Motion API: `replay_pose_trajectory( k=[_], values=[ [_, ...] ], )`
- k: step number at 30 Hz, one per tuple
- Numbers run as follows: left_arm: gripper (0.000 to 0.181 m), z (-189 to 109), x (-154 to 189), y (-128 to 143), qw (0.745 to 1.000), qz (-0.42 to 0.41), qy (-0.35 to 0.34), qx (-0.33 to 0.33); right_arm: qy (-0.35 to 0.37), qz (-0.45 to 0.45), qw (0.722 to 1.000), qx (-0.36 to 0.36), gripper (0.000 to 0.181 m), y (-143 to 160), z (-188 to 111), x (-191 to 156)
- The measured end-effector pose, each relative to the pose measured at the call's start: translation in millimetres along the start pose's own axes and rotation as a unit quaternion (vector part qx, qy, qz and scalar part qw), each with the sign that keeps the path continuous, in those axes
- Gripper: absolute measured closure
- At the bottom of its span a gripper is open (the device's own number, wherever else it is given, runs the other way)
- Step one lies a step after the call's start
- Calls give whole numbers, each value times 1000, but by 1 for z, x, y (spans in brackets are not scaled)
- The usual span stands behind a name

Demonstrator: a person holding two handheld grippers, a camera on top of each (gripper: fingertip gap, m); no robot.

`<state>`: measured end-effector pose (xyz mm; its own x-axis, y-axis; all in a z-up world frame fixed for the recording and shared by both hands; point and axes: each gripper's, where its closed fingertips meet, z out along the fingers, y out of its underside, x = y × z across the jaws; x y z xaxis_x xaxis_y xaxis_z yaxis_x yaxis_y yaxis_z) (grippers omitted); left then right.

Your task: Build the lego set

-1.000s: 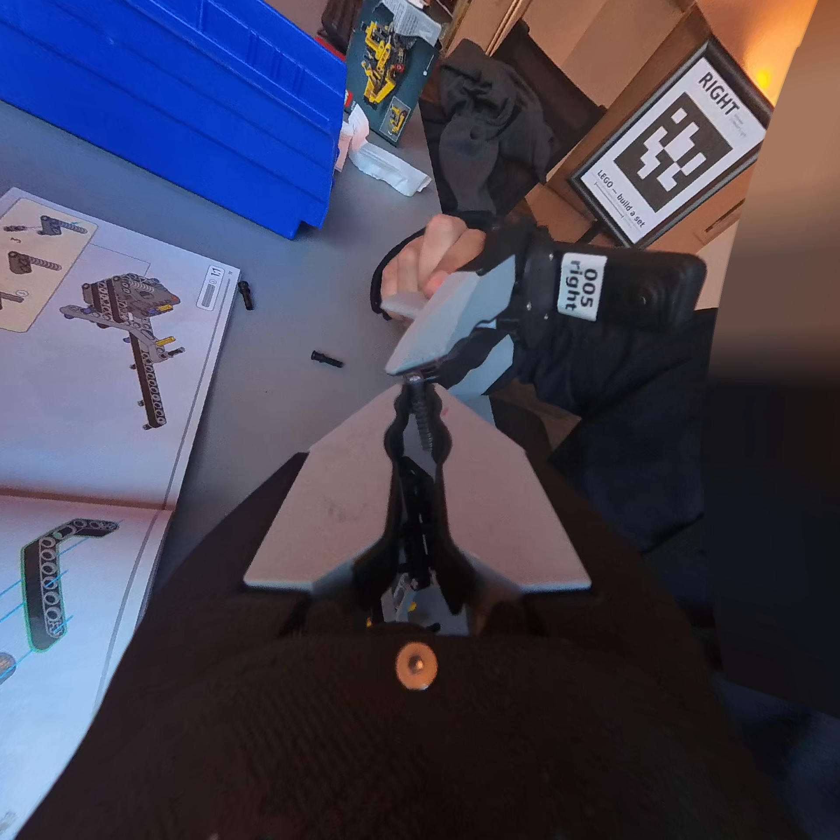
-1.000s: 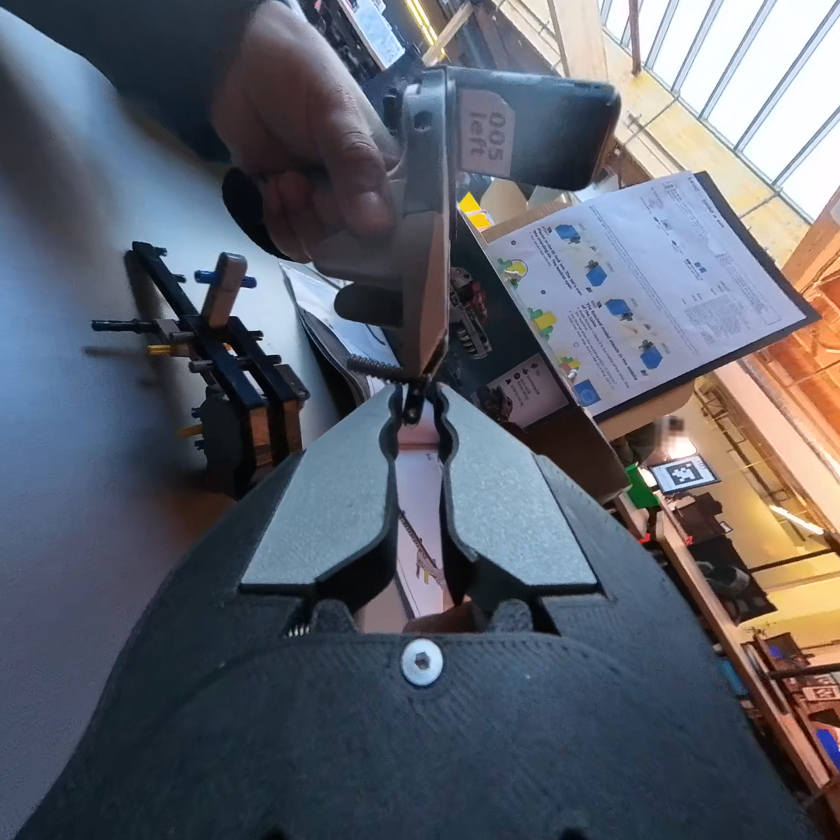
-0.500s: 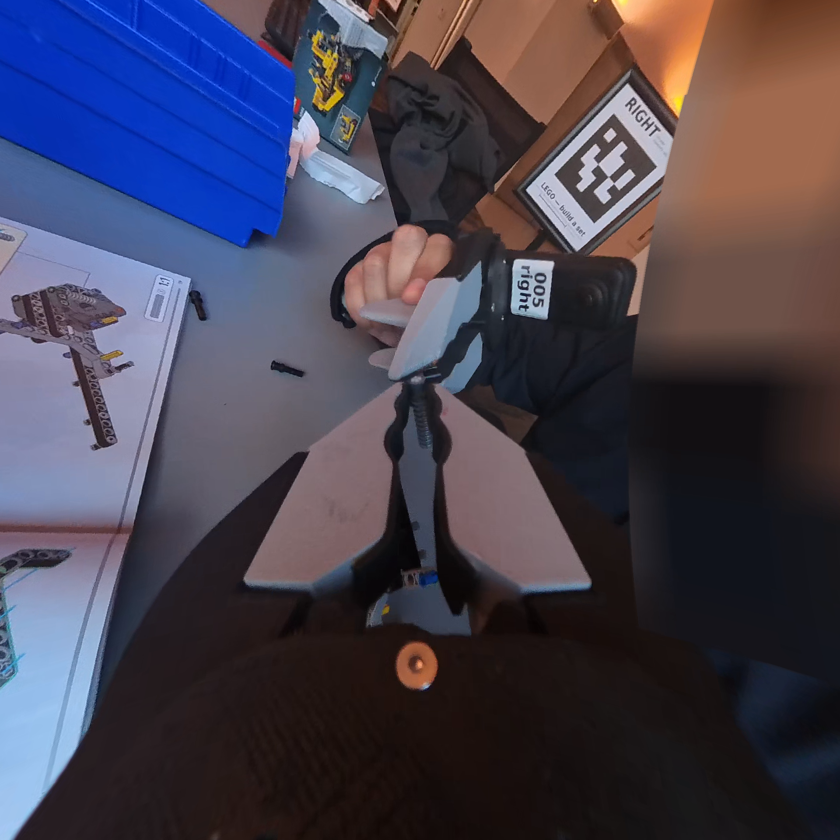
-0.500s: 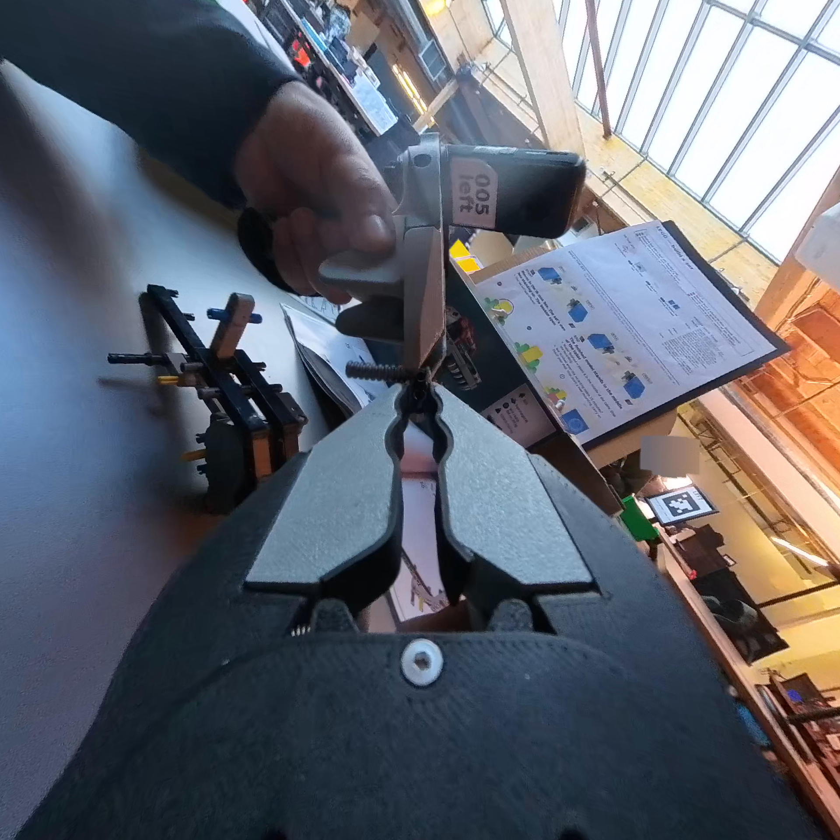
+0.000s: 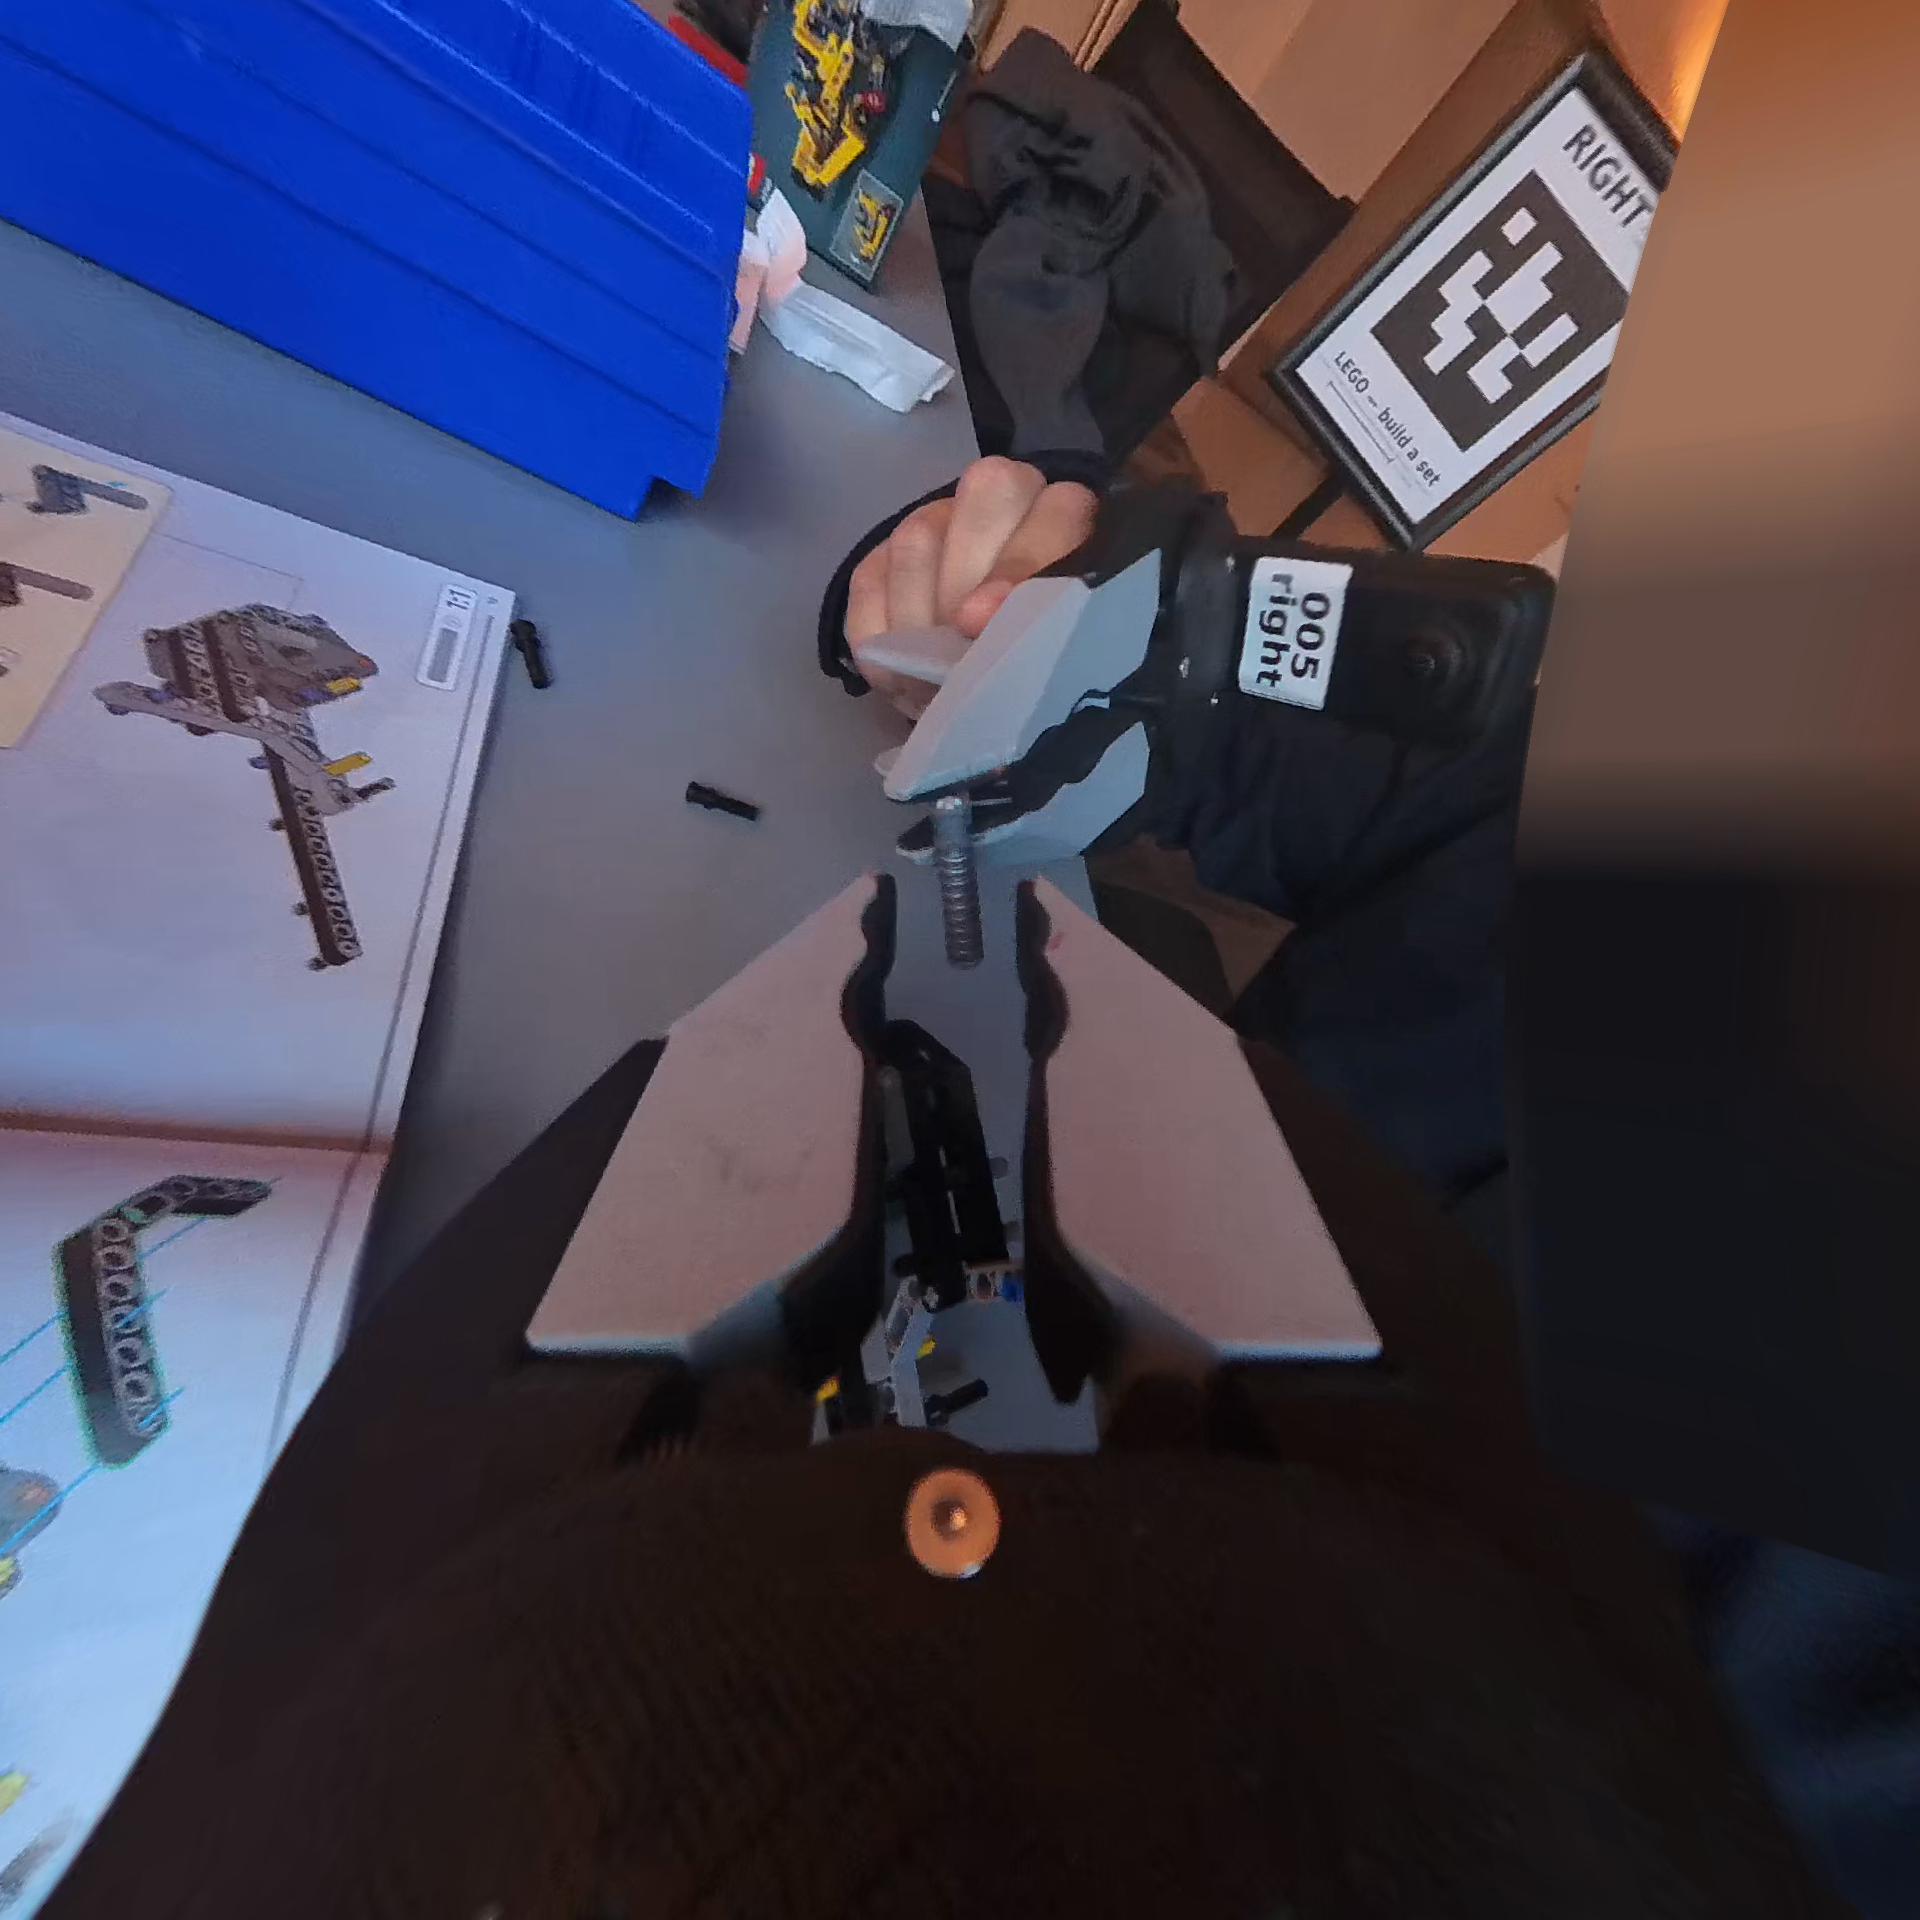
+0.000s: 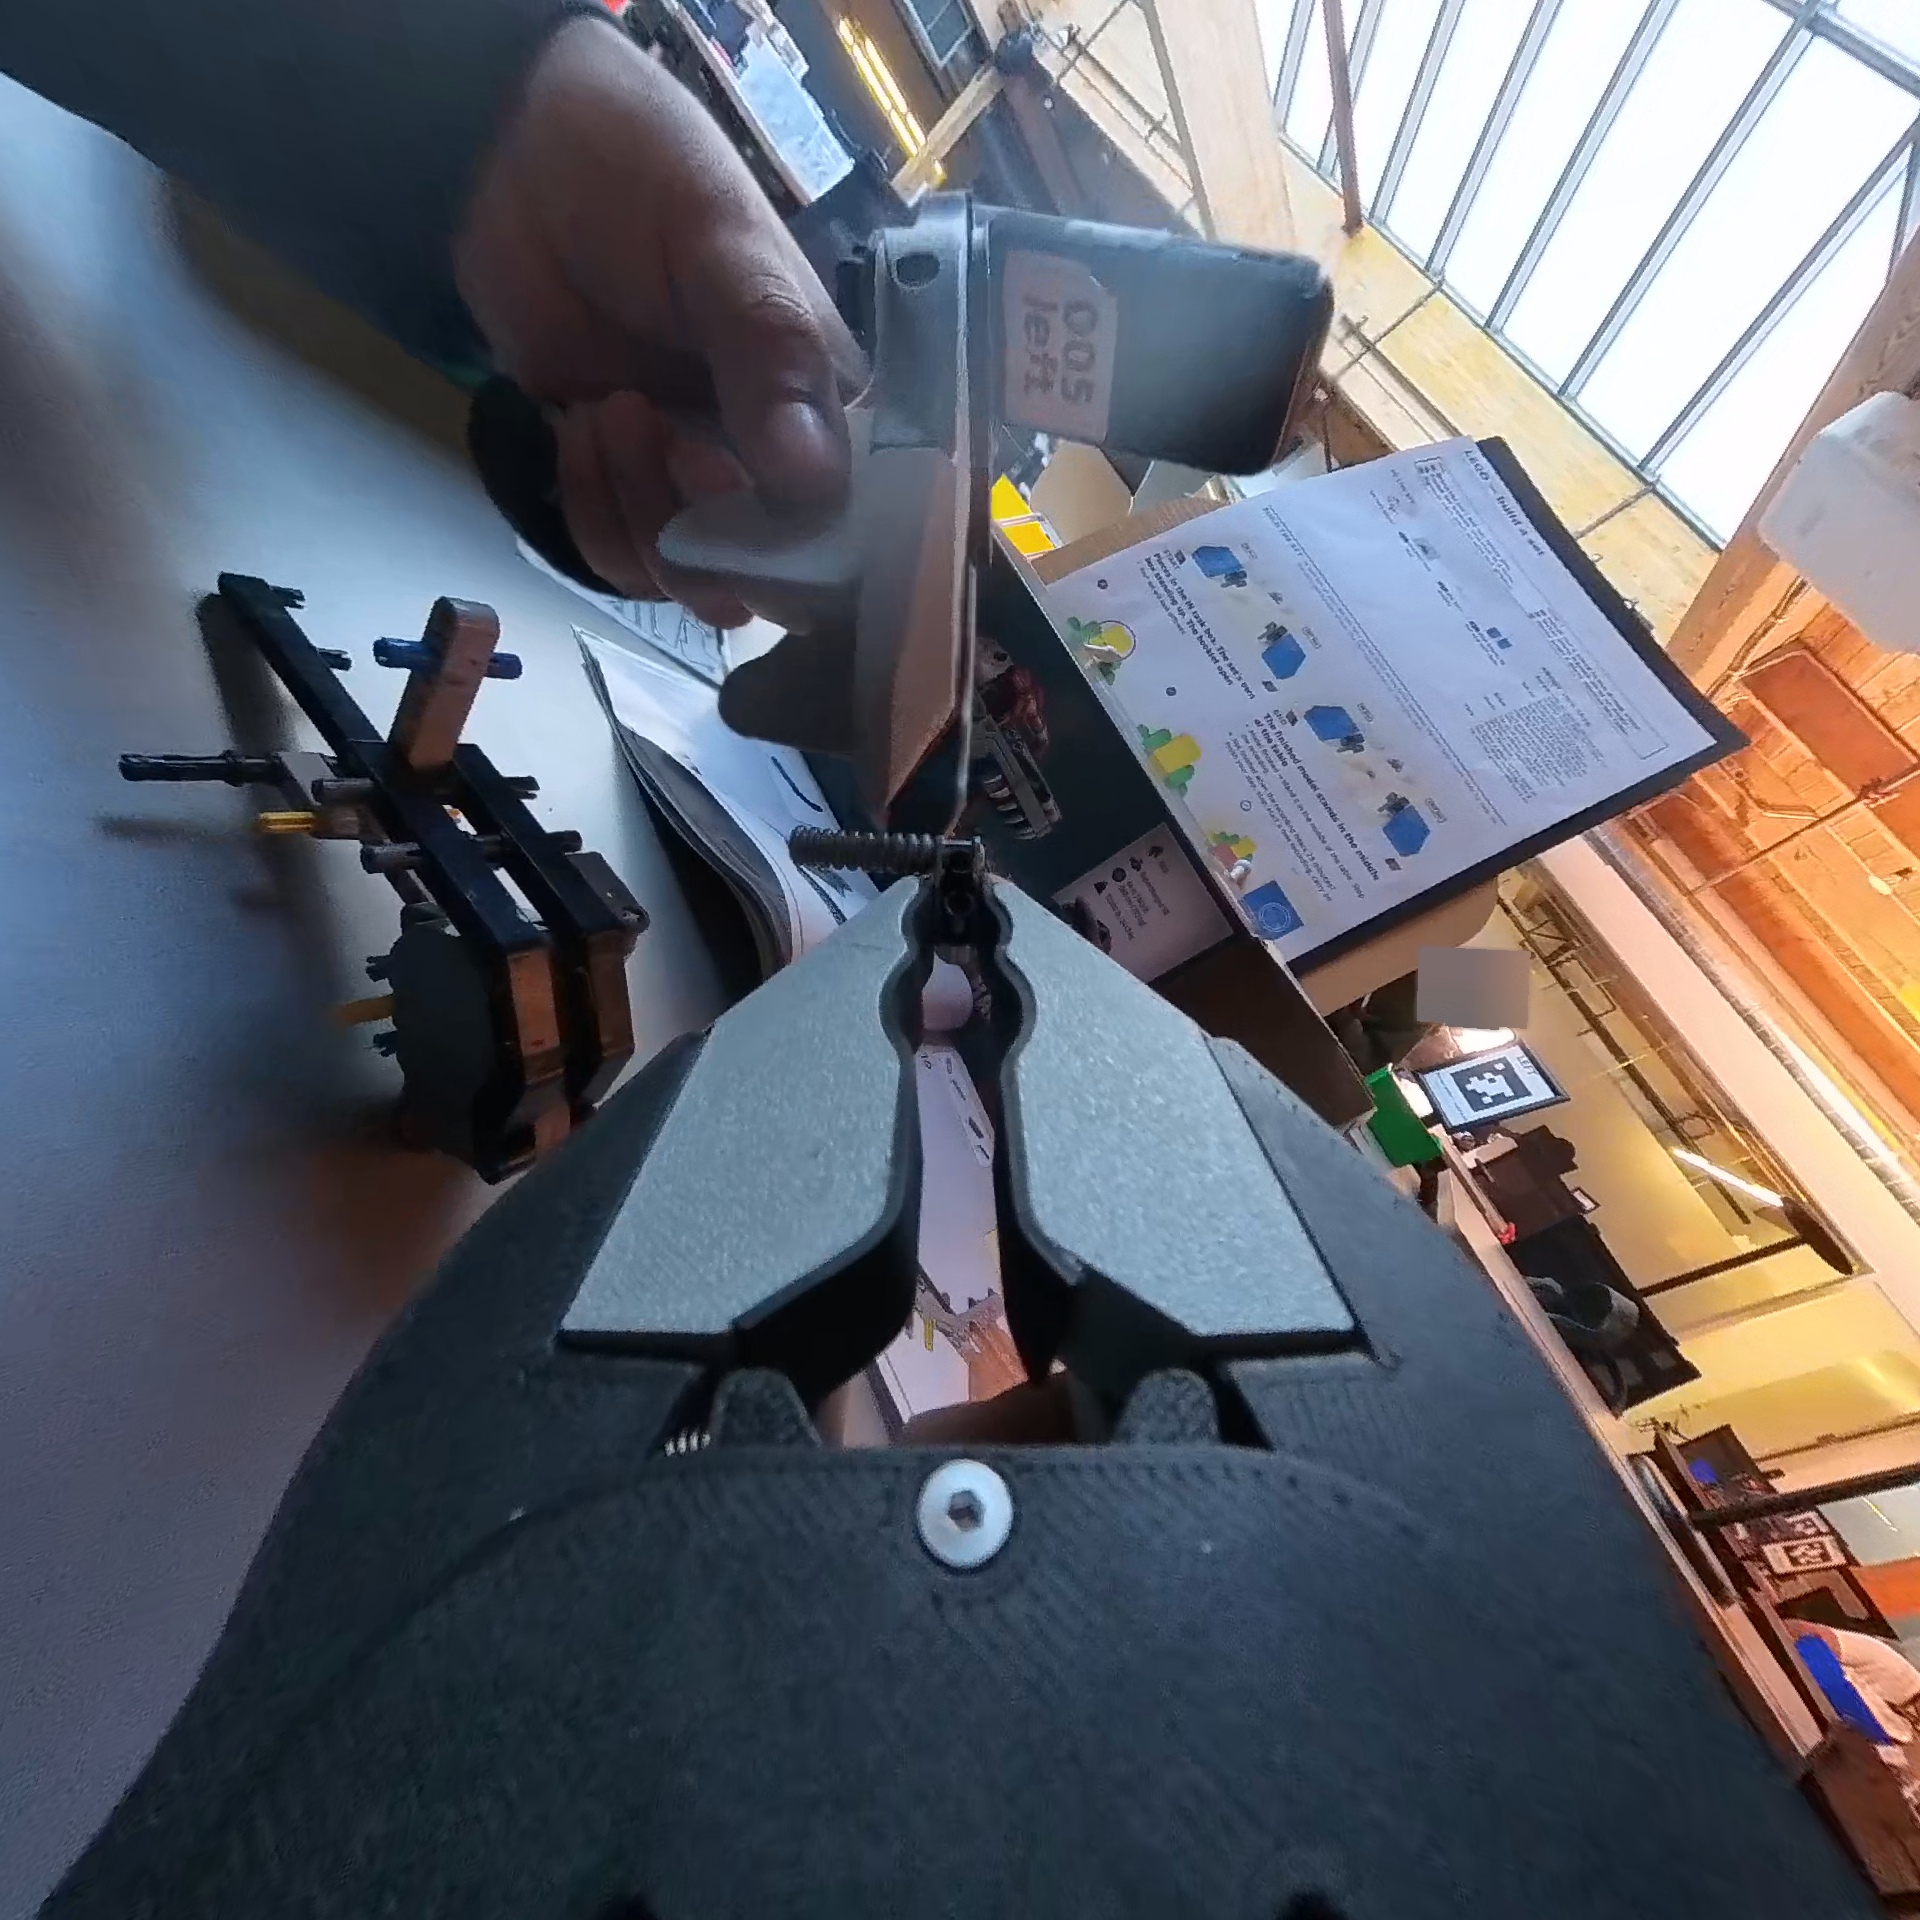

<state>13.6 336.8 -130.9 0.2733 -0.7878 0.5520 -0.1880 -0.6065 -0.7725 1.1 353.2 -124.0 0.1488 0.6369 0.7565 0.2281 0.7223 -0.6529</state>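
A grey coiled spring part [image 5: 958, 899] on a short black end piece is held in the air above the grey table. My right gripper [image 6: 958, 899] is shut on the black end, and the spring [image 6: 862, 847] sticks out to the left. My left gripper [image 5: 954, 885] is open, with its fingertips on either side of the spring and not touching it. In the left wrist view the right gripper [image 5: 951, 805] faces mine tip to tip. The black beam assembly [image 6: 468, 883] with pins and axles stands on the table, and shows below my left fingers [image 5: 940, 1174].
An open instruction booklet [image 5: 208, 831] lies at the left, and a blue bin [image 5: 416, 208] stands behind it. Two loose black pins [image 5: 722, 800] [image 5: 532, 652] lie on the table. The set's box [image 5: 842, 135] and a framed marker sign [image 5: 1486, 301] stand at the back. A clipboard sheet [image 6: 1382, 686] leans behind the booklet. Less than 4 cm separates the two grippers' tips.
My left gripper was shut on the spring and has opened and let go of it. The right gripper still holds it. Both grippers have shifted slightly over the table.
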Motion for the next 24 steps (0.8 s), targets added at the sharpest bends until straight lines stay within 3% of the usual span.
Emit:
replay_pose_trajectory(
  k=[5, 17, 20, 24],
  values=[
    [175, 5, 0, 2, 1000, -7, 10, 6, -2, 7, 1000, 0, 177, 0, 1, -1],
    [176, 6, 3, 10, 999, -36, 32, -12, -32, -33, 998, 42, 172, -7, -8, -12],
    [176, 3, -6, 7, 1000, -14, -5, -10, -50, 16, 997, 48, 169, -5, -10, -11],
    [176, -1, -16, 7, 995, 56, -79, -32, -108, 182, 976, 59, 176, -5, -9, -5]
  ],
)
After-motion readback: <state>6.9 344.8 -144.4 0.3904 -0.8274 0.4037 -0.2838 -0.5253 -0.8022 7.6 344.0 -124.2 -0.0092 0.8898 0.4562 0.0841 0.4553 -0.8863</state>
